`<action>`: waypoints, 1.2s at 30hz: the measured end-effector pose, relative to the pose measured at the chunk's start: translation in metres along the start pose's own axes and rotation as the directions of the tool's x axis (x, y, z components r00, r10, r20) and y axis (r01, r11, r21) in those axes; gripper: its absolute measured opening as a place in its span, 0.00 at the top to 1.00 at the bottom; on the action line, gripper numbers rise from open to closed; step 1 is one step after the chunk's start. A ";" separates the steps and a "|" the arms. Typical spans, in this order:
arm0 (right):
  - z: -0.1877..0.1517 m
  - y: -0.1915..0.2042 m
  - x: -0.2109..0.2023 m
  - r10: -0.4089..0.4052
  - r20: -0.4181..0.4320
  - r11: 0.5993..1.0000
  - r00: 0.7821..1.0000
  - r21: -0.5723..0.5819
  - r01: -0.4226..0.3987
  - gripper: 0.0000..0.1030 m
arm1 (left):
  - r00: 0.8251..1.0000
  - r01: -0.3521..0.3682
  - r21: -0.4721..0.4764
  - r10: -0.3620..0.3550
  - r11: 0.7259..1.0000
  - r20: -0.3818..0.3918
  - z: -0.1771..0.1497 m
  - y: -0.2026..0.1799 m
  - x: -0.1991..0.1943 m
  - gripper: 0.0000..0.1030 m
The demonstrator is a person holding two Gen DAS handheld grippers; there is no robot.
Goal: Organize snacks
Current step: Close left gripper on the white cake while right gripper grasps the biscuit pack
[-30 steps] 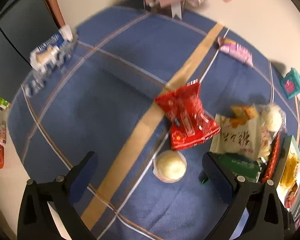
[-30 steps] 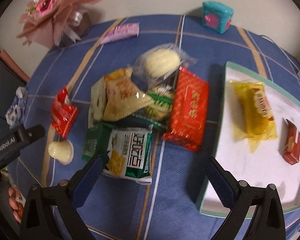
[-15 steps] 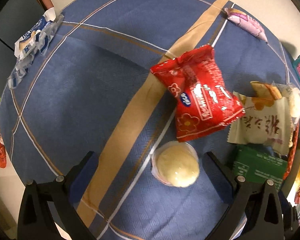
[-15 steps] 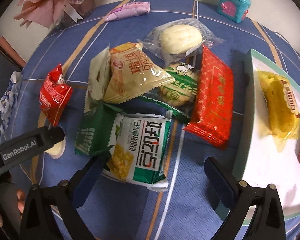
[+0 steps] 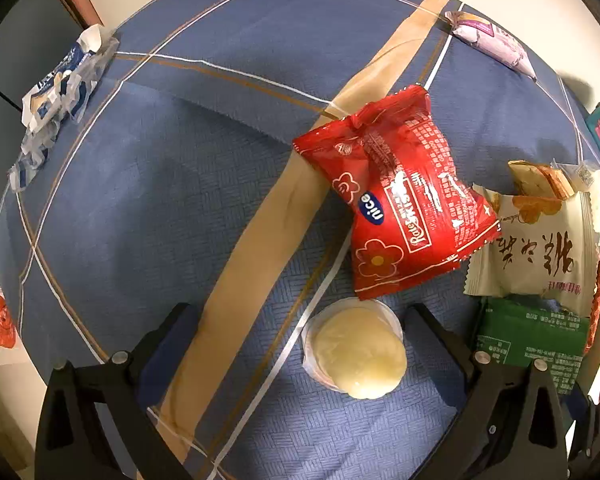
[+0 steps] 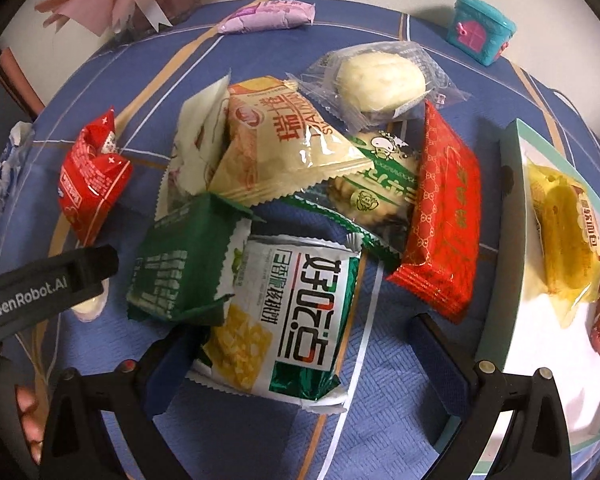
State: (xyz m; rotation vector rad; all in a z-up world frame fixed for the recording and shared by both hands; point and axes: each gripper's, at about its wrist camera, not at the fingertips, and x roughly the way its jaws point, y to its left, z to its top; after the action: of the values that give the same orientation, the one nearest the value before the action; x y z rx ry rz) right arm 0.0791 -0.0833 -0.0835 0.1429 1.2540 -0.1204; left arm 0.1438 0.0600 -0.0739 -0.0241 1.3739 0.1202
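Crowding the left gripper (image 5: pixel 296 334): red packet (image 5: pixel 400 210) (touching pale jelly cup (image 5: pixel 356 354)).

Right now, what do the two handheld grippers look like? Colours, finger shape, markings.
Both are matte black. The left gripper and right gripper each have two angular fingers with dark blue inner pads and small silver screws on the finger bases. In the right wrist view, the left gripper's finger carries white "GenRobot.AI" lettering. No cables or sleeves are visible.
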 end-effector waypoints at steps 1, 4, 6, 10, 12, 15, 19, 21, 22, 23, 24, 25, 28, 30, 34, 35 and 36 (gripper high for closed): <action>0.000 0.003 0.003 -0.001 0.002 1.000 1.000 0.001 0.001 0.00 | 1.000 0.005 -0.004 -0.005 1.000 -0.002 -0.001 0.000 0.000 0.00; -0.002 0.000 0.002 -0.004 0.017 1.000 1.000 -0.001 0.004 0.00 | 1.000 0.017 -0.010 -0.018 1.000 -0.004 0.002 0.010 0.004 0.00; -0.004 0.002 0.004 -0.003 0.020 1.000 1.000 -0.002 0.003 0.00 | 1.000 0.022 -0.017 -0.022 1.000 0.000 0.001 0.021 0.006 0.00; -0.006 -0.003 0.000 -0.004 0.006 1.000 1.000 -0.004 0.004 0.00 | 1.000 0.021 -0.002 -0.021 1.000 -0.008 -0.003 0.021 0.006 0.00; -0.004 -0.003 0.001 -0.004 0.005 1.000 1.000 -0.007 0.004 0.00 | 1.000 0.019 0.008 -0.019 1.000 -0.007 -0.008 0.016 0.003 0.02; 0.001 -0.002 -0.005 -0.005 0.016 1.000 1.000 -0.025 0.005 0.02 | 1.000 0.031 0.030 -0.031 0.999 0.001 -0.012 0.006 -0.004 0.12; 0.001 0.000 -0.016 0.004 0.046 0.999 0.999 -0.044 -0.002 0.24 | 0.999 0.040 0.073 -0.042 0.996 0.015 -0.015 -0.005 -0.012 0.30; 0.002 0.002 -0.019 0.011 0.057 0.999 0.998 -0.050 -0.009 0.35 | 0.999 0.044 0.091 -0.045 0.995 0.018 -0.018 -0.010 -0.015 0.38; 0.003 0.002 -0.021 0.015 0.059 0.999 0.998 -0.049 -0.012 0.40 | 0.999 0.045 0.100 -0.047 0.994 0.020 -0.019 -0.013 -0.017 0.43; 0.003 0.001 -0.021 0.018 0.060 0.999 0.998 -0.047 -0.015 0.44 | 0.999 0.045 0.108 -0.048 0.993 0.021 -0.020 -0.016 -0.018 0.45; 0.004 0.001 -0.022 0.016 0.061 0.999 0.998 -0.045 -0.014 0.46 | 0.999 0.047 0.113 -0.050 0.992 0.022 -0.021 -0.019 -0.020 0.50; 0.005 0.000 -0.023 0.019 0.060 0.999 0.998 -0.038 -0.017 0.47 | 0.998 0.047 0.116 -0.050 0.992 0.022 -0.022 -0.020 -0.021 0.52; 0.007 -0.003 -0.023 0.027 0.058 0.999 0.998 -0.034 -0.025 0.48 | 0.999 0.041 0.121 -0.045 0.992 0.028 -0.025 -0.030 -0.025 0.53; 0.008 -0.003 -0.023 0.032 0.052 0.998 0.998 -0.049 -0.029 0.48 | 0.998 0.045 0.113 -0.048 0.993 0.027 -0.028 -0.030 -0.025 0.54; 0.012 -0.012 -0.023 0.040 0.051 0.998 0.998 -0.044 -0.038 0.48 | 0.998 0.059 0.096 -0.061 0.994 0.025 -0.027 -0.017 -0.025 0.54; 0.012 -0.012 -0.024 0.044 0.052 0.998 0.998 -0.042 -0.041 0.48 | 0.998 0.062 0.091 -0.064 0.994 0.026 -0.027 -0.016 -0.026 0.54; 0.013 -0.013 -0.026 0.045 0.054 0.998 0.998 -0.043 -0.042 0.48 | 0.997 0.066 0.089 -0.068 0.994 0.027 -0.027 -0.009 -0.026 0.55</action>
State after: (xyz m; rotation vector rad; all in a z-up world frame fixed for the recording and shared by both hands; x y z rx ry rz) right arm 0.0809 -0.0978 -0.0557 0.1296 1.1969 -0.0601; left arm 0.1129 0.0469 -0.0538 0.0049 1.3459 0.0040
